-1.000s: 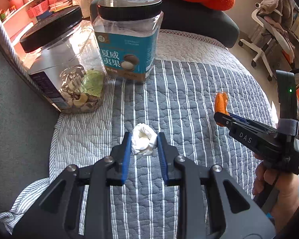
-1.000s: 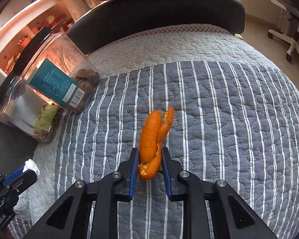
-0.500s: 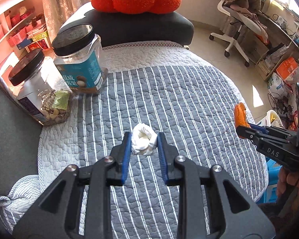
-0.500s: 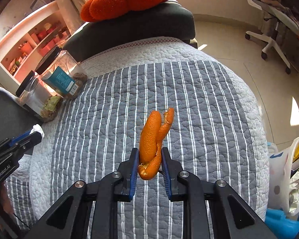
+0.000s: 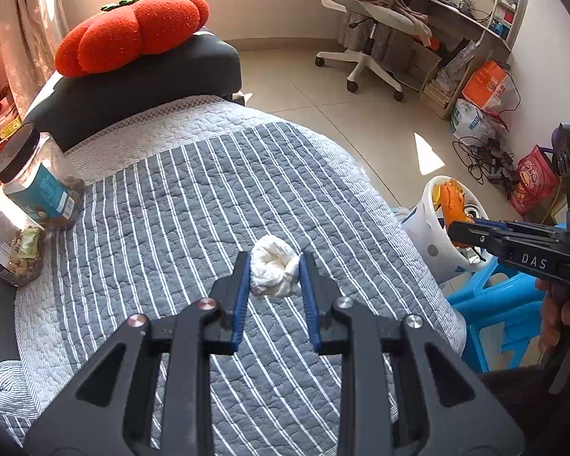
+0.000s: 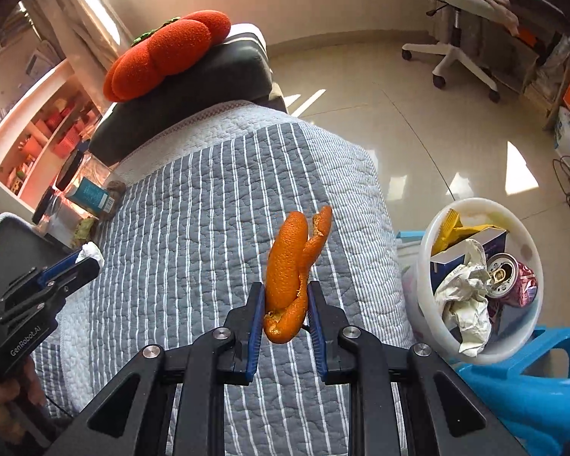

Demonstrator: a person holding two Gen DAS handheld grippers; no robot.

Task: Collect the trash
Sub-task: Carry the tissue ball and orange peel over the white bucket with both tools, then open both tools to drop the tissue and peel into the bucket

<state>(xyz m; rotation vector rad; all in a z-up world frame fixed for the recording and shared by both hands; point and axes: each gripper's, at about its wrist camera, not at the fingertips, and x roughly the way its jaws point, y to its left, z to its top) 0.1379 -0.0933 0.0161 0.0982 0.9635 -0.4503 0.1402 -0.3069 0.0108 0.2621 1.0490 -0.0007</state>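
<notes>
Both grippers pinching: left (image 5: 274,266) tissue wad (image 5: 273,271), right (image 6: 286,304) orange peel (image 6: 290,277); right view alone shows can (image 6: 507,277) in bin (image 6: 429,235).

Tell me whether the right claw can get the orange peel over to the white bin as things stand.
Probably yes. The right claw is shut on the orange peel, lifted clear of the quilt. The white bin sits open-topped just to its right, past the bed's edge, with nothing visible between them.
</notes>
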